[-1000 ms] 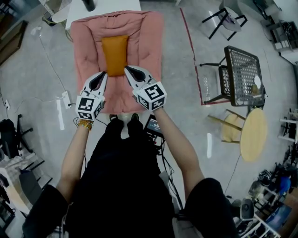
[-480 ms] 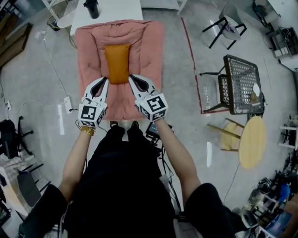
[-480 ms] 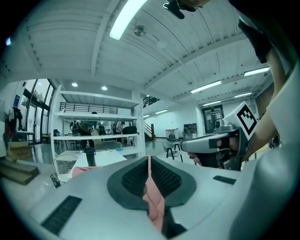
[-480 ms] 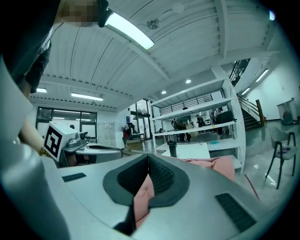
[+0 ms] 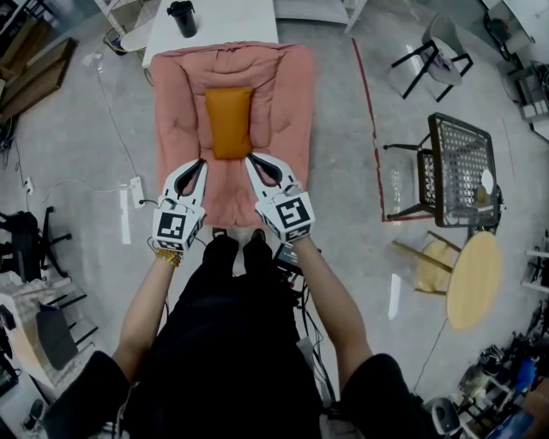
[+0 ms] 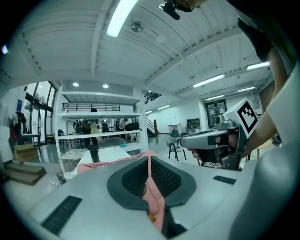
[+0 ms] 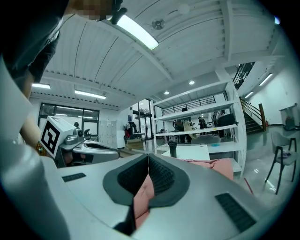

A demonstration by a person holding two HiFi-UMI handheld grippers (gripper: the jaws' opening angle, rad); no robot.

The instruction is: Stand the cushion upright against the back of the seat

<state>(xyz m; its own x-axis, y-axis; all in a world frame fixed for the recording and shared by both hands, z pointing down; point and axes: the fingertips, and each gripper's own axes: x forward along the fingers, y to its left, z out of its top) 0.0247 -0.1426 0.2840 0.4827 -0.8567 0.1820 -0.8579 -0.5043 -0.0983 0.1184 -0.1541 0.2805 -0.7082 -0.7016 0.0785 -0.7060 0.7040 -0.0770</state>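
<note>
Cushion (image 5: 230, 122): on the seat (image 5: 180, 111), midway across.
Desk (image 5: 232, 17): behind the seat, tumbler (image 5: 183, 17) on it.
Left gripper (image 5: 202, 162), right gripper (image 5: 250, 158): by the cushion's near corners.
Mesh chair (image 5: 455, 167): right of the seat.

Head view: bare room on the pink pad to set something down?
Free: pink pad strips left and right of the orange cushion, and the band between cushion and the pad's far edge. Crowded: near end, where left gripper and right gripper sit by the cushion's near corners, both shut on pink pad fabric.
</note>
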